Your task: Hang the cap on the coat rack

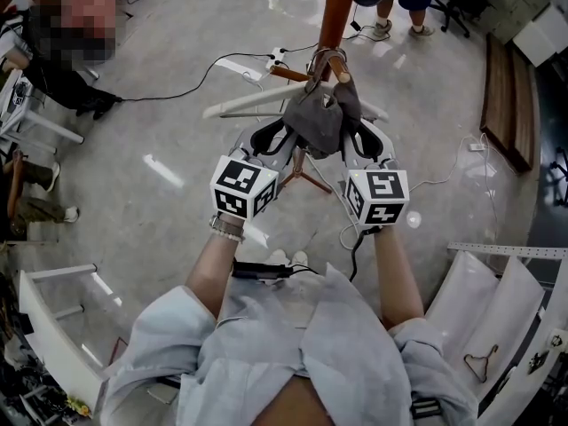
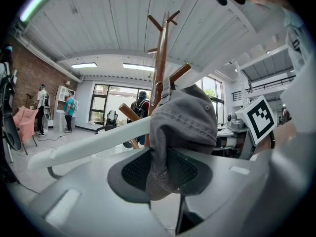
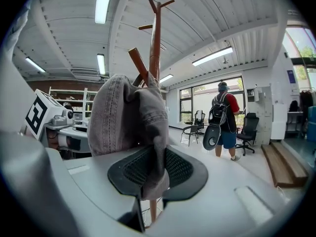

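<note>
A grey cap (image 1: 318, 121) hangs between my two grippers, right at the brown wooden coat rack (image 1: 337, 7) and just below its short pegs (image 1: 288, 74). My left gripper (image 1: 280, 140) is shut on the cap's left edge, with the fabric (image 2: 185, 117) pinched between its black pads (image 2: 133, 169). My right gripper (image 1: 359, 140) is shut on the right edge, and the cloth (image 3: 126, 115) is folded between its pads (image 3: 180, 168). In both gripper views the rack's pole (image 2: 160, 58) (image 3: 155, 38) rises directly behind the cap.
A white bar (image 1: 257, 100) crosses just behind the cap at rack height. Cables trail over the grey floor (image 1: 177, 87). A person with a backpack (image 3: 223, 115) stands further off, and another sits at the upper left (image 1: 62, 51). White tables (image 1: 497, 300) flank me, with a wooden bench (image 1: 501, 105) to the right.
</note>
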A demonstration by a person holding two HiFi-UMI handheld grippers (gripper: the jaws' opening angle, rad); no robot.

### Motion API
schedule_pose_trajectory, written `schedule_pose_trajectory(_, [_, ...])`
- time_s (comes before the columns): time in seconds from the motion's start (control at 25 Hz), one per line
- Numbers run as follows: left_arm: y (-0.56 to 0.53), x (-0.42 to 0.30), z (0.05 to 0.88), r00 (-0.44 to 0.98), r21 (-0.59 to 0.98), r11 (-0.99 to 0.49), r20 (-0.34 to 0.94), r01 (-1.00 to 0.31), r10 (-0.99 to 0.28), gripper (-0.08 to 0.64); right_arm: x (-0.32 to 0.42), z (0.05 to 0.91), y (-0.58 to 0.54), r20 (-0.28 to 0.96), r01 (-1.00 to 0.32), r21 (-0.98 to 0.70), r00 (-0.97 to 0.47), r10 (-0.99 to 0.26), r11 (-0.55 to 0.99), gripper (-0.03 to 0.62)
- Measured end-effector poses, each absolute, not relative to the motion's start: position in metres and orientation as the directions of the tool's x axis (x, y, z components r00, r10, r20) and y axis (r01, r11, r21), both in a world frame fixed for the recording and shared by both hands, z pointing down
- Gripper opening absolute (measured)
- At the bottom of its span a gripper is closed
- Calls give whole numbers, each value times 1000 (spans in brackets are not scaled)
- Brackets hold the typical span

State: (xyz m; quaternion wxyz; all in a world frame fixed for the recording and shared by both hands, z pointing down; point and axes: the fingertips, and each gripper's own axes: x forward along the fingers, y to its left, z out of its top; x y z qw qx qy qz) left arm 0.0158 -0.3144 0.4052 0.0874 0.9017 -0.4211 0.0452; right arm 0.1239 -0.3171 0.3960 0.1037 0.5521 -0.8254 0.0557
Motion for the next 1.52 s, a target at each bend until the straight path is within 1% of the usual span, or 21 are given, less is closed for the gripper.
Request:
schedule_pose_trajectory(0.32, [-316, 16, 406, 650, 120, -639, 152, -760, -745, 103, 122, 398, -318, 230, -915, 30, -384, -894, 401, 80])
schedule_pose_trajectory(0.6, [-316, 11, 401, 639, 130, -626, 130, -769, -758, 104, 125, 397, -319, 236, -926, 48, -355, -905, 375, 111])
schedule_pose_trajectory(0.76, [-314, 7, 398, 637, 127, -624, 121, -771, -762, 104, 131, 392, -319, 208, -938, 40, -330, -921, 345, 150])
schedule_pose_trajectory(0.92, [-309, 4, 386, 636, 120, -626, 98, -771, -765, 104, 136, 380, -312, 174, -945, 25, -318, -932, 327, 152])
schedule_pose_trajectory(1.04, [-302, 2, 376, 630, 90, -624, 83, -777, -772, 103, 135, 372, -302, 162, -945, 57, -310, -937, 323, 150])
schedule_pose_trajectory(1.16, [-294, 1, 366, 627, 59, -624, 66, -779, -776, 103, 133, 360, -291, 131, -945, 86, -305, -943, 317, 130])
schedule_pose_trajectory(1.28, [-285, 2, 354, 634, 35, -633, 44, -774, -772, 101, 133, 347, -283, 92, -948, 78, -300, -950, 307, 86])
schedule_pose_trajectory(1.52, [-267, 0, 331, 641, 11, -641, 8, -767, -767, 39, 135, 326, -263, 35, -956, 69, -284, -958, 286, 17])
